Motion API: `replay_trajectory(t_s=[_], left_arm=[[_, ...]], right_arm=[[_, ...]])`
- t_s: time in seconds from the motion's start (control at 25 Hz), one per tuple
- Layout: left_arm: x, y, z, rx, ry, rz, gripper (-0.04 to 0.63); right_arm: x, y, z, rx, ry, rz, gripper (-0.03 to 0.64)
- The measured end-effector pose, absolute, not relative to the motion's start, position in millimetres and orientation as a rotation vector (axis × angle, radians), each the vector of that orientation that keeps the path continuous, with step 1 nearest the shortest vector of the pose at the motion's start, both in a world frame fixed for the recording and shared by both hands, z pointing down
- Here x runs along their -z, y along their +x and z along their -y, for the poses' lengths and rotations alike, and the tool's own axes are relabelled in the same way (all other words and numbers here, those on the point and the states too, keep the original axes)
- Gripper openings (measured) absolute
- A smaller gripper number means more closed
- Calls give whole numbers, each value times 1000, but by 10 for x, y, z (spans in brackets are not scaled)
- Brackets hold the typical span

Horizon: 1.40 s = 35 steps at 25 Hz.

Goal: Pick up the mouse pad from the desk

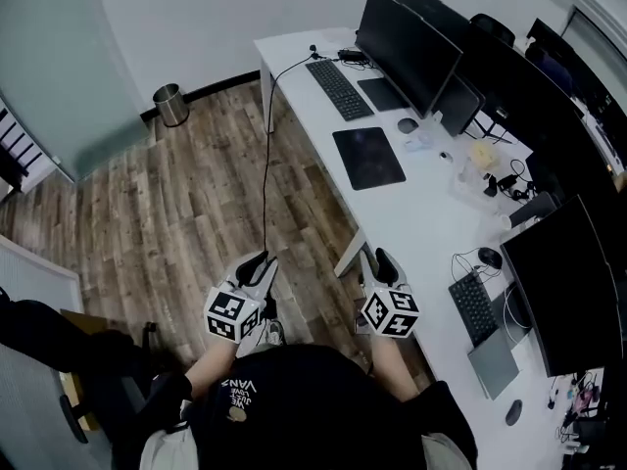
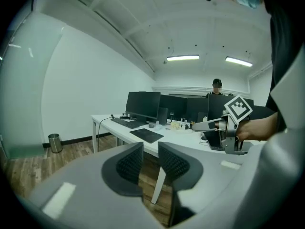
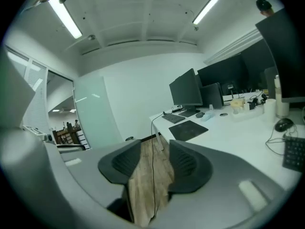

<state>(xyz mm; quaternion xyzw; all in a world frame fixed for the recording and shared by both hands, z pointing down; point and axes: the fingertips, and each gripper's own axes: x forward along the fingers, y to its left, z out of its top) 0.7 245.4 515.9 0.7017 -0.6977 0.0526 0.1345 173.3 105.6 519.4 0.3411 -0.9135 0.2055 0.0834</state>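
The black mouse pad point(image 1: 368, 157) lies flat on the white desk point(image 1: 411, 228), in front of a keyboard and a monitor. It also shows far ahead in the left gripper view point(image 2: 147, 135) and the right gripper view point(image 3: 188, 129). I hold both grippers close to my body, over the wooden floor and well short of the pad. The left gripper point(image 1: 257, 262) point(image 2: 150, 159) has only a narrow gap between its pads, with nothing in it. The right gripper point(image 1: 382, 260) point(image 3: 155, 159) stands wider open and empty, near the desk's edge.
A keyboard point(image 1: 339, 88), a mouse point(image 1: 408, 125) and dark monitors point(image 1: 407, 52) stand beyond the pad. A black cable point(image 1: 266, 164) hangs from the desk to the floor. A second keyboard point(image 1: 475, 306) lies at the right. A metal bin point(image 1: 171, 105) stands by the wall.
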Motion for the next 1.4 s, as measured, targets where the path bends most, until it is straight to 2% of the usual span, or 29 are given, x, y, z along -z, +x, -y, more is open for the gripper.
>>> replay_trajectory(t_s=[0.04,0.08,0.2,0.32,0.6,0.76,1.08,1.4], left_arm=[[-5158,-80,-2431,-137,2026,2018,100],[-5163,-172,-2408,-124,2015,2015,184],[-5187,-417,-2353,-110,2014,1995,241],[-5204,-645,-2318,-100,2035,1956,265],[-5305,-1127,-2294,-51,2044,1878,284],[-5362,-1133,-2114,-31,2066,1828,285],[-5519,-1333,-1648,-71,2035,1813,285],[-5358,-1463,-727,-116,2060,1837,285]], right_arm=[[-5197,1670,-1033,-637,1032,2716,210],[-5200,1610,-1018,-652,1045,2705,240],[-5210,1444,-1016,-657,1091,2688,244],[-5244,1266,-1030,-677,1127,2671,244],[-5289,996,-1109,-734,1212,2615,244],[-5326,1018,-997,-735,1257,2572,244],[-5401,842,-409,-779,1265,2575,244],[-5531,609,421,-781,1202,2568,244]])
